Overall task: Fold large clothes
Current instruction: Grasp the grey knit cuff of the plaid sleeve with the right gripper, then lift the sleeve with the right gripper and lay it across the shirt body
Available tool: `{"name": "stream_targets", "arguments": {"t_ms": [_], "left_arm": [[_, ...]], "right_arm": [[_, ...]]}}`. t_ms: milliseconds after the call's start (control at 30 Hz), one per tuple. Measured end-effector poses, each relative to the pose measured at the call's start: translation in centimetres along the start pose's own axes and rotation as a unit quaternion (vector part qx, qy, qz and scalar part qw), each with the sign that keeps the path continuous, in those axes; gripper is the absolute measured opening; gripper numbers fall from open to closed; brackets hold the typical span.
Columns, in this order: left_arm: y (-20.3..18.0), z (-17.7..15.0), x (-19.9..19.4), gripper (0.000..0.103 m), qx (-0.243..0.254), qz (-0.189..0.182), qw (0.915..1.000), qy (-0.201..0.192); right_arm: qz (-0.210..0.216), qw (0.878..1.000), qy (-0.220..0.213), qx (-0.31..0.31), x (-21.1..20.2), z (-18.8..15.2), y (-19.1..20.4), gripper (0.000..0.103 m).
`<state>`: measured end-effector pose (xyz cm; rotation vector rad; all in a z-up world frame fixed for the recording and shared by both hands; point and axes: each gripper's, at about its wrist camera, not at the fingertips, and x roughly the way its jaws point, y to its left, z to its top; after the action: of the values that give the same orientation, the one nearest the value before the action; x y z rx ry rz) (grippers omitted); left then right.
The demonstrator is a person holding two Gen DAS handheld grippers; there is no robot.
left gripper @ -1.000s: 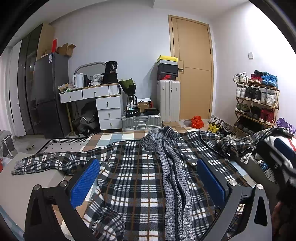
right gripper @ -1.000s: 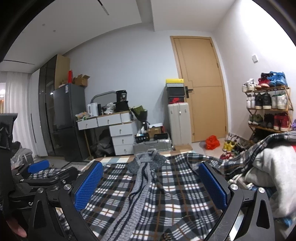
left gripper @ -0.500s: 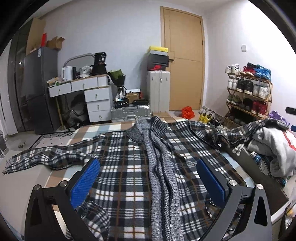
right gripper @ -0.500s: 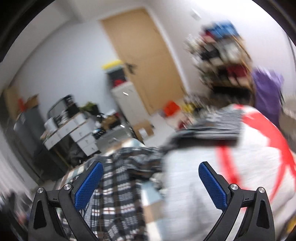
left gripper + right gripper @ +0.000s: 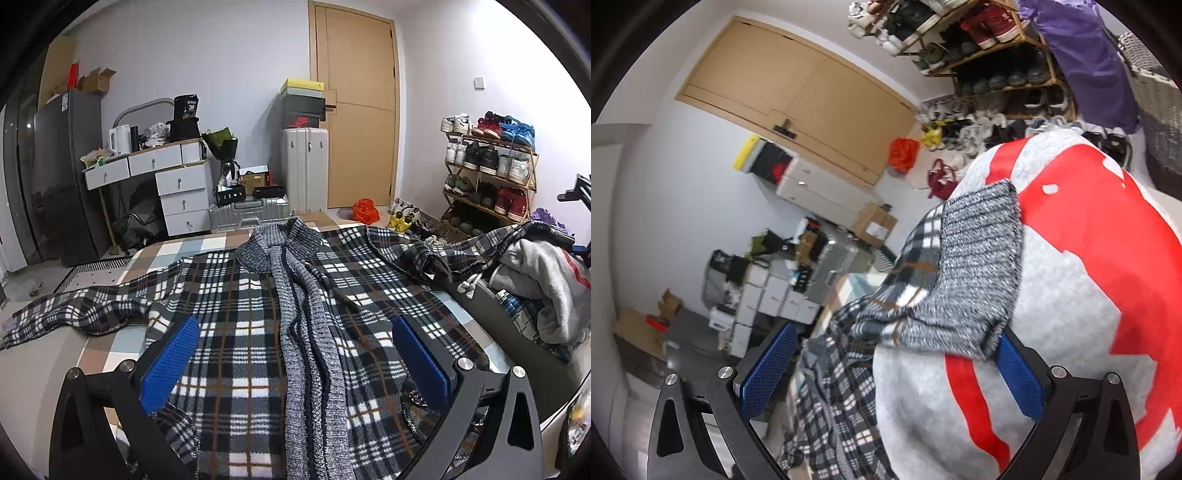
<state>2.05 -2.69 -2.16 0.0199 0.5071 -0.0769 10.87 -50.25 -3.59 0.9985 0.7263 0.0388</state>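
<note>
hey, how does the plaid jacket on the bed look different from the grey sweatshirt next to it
The plaid jacket lies spread open and fairly flat across the bed, sleeves out; the grey sweatshirt sits bunched in a heap at the bed's side. The jacket is checked in black, white and brown with a grey knit collar and front band; the sweatshirt is plain grey with a big red print. One jacket sleeve is draped over the sweatshirt. Both are soft, large and unfolded.

Left two-finger black tool (image 5: 295,356): matte black angular finger arms with triangular cut-outs, silver round screw heads at the joints, and blue textured rectangular pads (image 5: 170,363) on the inner faces. Right two-finger black tool (image 5: 892,369): identical construction, same blue pads (image 5: 1019,373) and silver screws
</note>
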Motion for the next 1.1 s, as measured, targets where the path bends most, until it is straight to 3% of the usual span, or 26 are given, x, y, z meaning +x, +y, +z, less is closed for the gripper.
{"name": "stream_targets", "arguments": {"t_ms": [133,167,233,300,333,400,467,533,733,1033,1100], "left_arm": [[-0.2,0.0,-0.2,0.102,0.003,0.000,1.0000,-0.003],[-0.3,0.1,-0.1,0.102,0.004,0.000,1.0000,-0.004],[-0.3,0.1,-0.1,0.102,0.005,0.001,1.0000,-0.004],[-0.3,0.1,-0.1,0.102,0.005,0.003,1.0000,-0.004],[-0.1,0.2,-0.1,0.102,0.003,0.003,1.0000,-0.004],[0.1,0.2,-0.1,0.102,-0.001,0.003,1.0000,-0.003],[0.5,0.3,-0.1,0.102,-0.004,0.003,1.0000,-0.003],[0.7,0.3,-0.1,0.102,-0.005,0.003,1.0000,-0.002],[0.9,0.0,0.3,0.102,-0.001,0.007,1.0000,0.002],[1.4,-0.4,0.8,0.102,0.016,0.014,0.9997,0.009],[1.7,-0.4,0.8,0.102,0.017,0.013,0.9997,0.011]], "right_arm": [[-0.060,0.998,-0.011,-0.003,1.2,1.2,0.9,0.103],[-0.081,0.996,-0.018,-0.008,1.5,1.2,1.3,0.099],[-0.132,0.990,-0.034,-0.023,2.0,1.4,1.7,0.079],[-0.176,0.982,-0.046,-0.046,2.6,1.4,2.3,0.047],[-0.198,0.977,-0.055,-0.054,2.8,1.4,2.4,0.041],[-0.218,0.971,-0.073,-0.060,2.9,1.8,2.7,0.020],[-0.227,0.967,-0.094,-0.073,2.6,2.4,2.8,0.012],[-0.261,0.952,-0.111,-0.119,2.6,3.2,4.2,0.010],[-0.294,0.919,-0.140,-0.221,3.2,4.7,11.0,0.007],[-0.324,0.883,-0.209,-0.268,3.1,6.8,17.4,0.006],[-0.321,0.881,-0.225,-0.264,2.5,7.3,18.4,0.006]]}}
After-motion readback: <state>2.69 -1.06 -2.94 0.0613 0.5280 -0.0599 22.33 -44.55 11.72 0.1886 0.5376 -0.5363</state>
